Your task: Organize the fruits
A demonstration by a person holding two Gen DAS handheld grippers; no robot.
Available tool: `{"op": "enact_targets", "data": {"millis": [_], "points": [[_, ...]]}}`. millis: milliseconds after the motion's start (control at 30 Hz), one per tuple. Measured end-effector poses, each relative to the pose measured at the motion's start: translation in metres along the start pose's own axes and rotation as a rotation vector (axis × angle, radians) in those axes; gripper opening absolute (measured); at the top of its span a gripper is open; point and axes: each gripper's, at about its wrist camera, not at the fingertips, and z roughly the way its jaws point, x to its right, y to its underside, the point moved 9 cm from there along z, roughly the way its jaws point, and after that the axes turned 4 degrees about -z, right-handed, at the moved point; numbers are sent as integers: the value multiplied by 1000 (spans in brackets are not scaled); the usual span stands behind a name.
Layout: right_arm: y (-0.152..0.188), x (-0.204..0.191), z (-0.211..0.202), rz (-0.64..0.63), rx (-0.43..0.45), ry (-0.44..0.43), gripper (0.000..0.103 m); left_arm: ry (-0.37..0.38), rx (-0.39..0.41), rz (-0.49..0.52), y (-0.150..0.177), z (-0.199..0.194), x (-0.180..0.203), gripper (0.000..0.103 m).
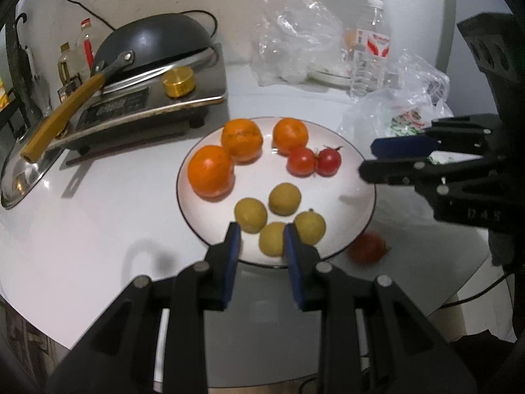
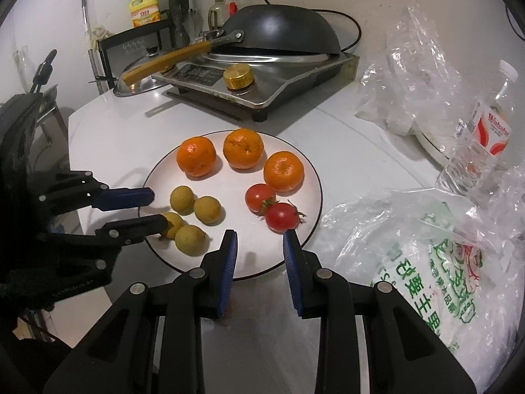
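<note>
Both tongs empty and spread. My left gripper [image 1: 262,233] sits at bottom centre of its view, jaws released, straddling one small yellow-green fruit [image 1: 272,239] on the near rim of the plate [image 1: 354,184]. My right gripper [image 2: 260,241] is also released, nothing between the pads, hovering over the plate's near edge.

Plate looks sorted already: three oranges [image 1: 242,138] upper left, two red tomatoes [image 1: 301,161] centre right, four yellow-green fruits lower centre.

The odd one out is a stray tomato [image 1: 369,248], blurred, lying on the white table [image 1: 98,229] just off the plate rim, lower right in the left wrist view. In the right wrist view I can't pick it out; probably hidden under the fingers.

Key relation: the stray lies right of my left tongs and, in the left view, below my right gripper [image 1: 367,161]. Roundish, no long axis to align to. I judge the right hand nearer, so I'd take it with the right and drop it beside the two tomatoes [image 2: 261,197]. Risk: it rolls.
</note>
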Motion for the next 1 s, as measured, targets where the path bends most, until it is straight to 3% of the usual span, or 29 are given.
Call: {"op": "enact_targets", "data": {"millis": [167,200,267,300,367,600,667,733,1000], "points": [[16,20,-10,57,-2,16,31,-14,46,-68,-3,-8,-9,29],[20,20,-15,87,6,-14,31,-16,59,-108,0,-11,-13,29],[25,10,-21,113,20,-57,31,-22,84,-173,10,-17,-19,29],[26,3,-22,95,31,-45,31,-64,118,-193,13,-20,-24,29],[29,-8,-20,86,22,-55,31,-70,167,-195,19,-22,-24,30],[34,-30,-18,69,31,-62,31,-134,246,-318,41,-20,-42,30],[37,-33,-15,64,24,-66,31,-175,300,-293,40,-21,-47,30],[41,-37,-13,52,14,-70,31,-171,314,-364,42,-19,-64,30],[44,-50,1,41,-11,-73,31,-191,323,-297,53,-11,-80,30]]}}
